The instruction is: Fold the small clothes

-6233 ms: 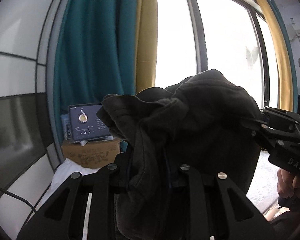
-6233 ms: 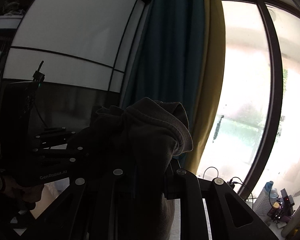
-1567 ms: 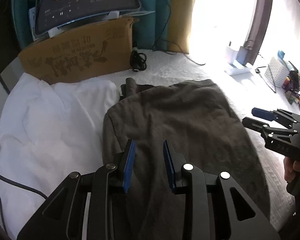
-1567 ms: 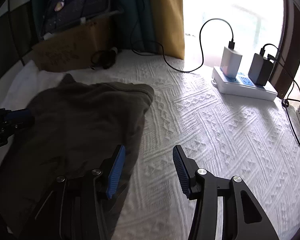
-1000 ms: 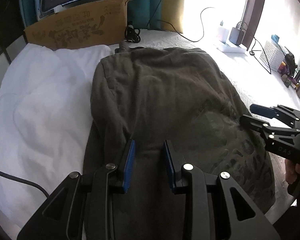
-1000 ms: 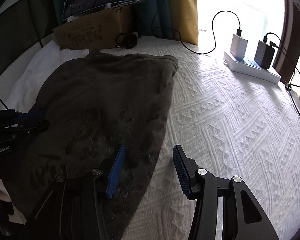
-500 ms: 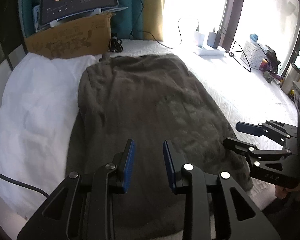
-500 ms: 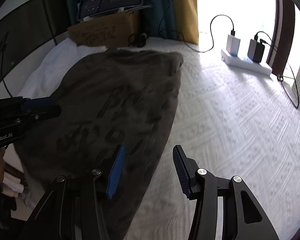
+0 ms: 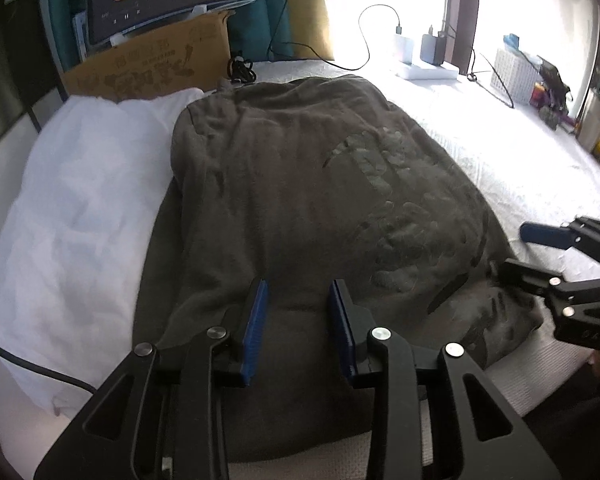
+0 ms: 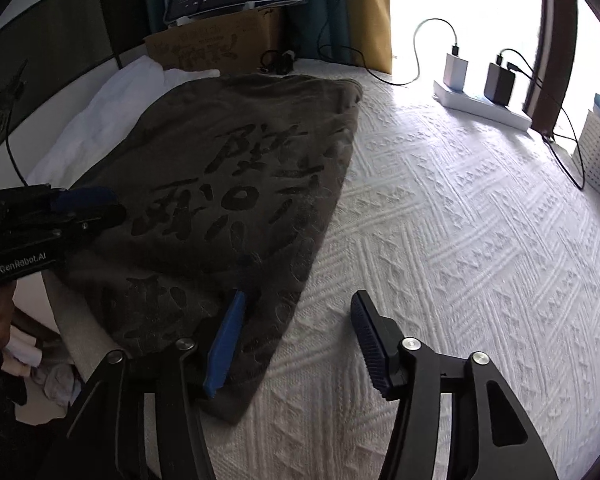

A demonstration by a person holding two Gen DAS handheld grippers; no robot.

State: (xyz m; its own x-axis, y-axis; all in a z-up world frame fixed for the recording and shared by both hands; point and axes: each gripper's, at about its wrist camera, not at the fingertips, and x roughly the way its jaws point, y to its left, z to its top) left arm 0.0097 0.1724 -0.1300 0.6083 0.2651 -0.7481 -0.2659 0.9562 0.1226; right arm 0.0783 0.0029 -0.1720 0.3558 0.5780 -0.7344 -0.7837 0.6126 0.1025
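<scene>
On the left a white pillow (image 9: 80, 208) props up the far side of the dark grey shirt (image 9: 300, 200), which lies spread print-up on the white bedspread (image 10: 460, 220). That hump could let the cloth slide or fold crooked once an edge is lifted — and the near hem hangs past the bed's edge, so a loose pinch might drag it off. The left tool (image 9: 298, 324) hovers over the near hem, jaws apart and opening, gripping nothing. Further right, the right tool (image 10: 296, 340) straddles the shirt's right edge — jaws opening, one finger over cloth, the other over bare bedspread, gripping nothing.
</scene>
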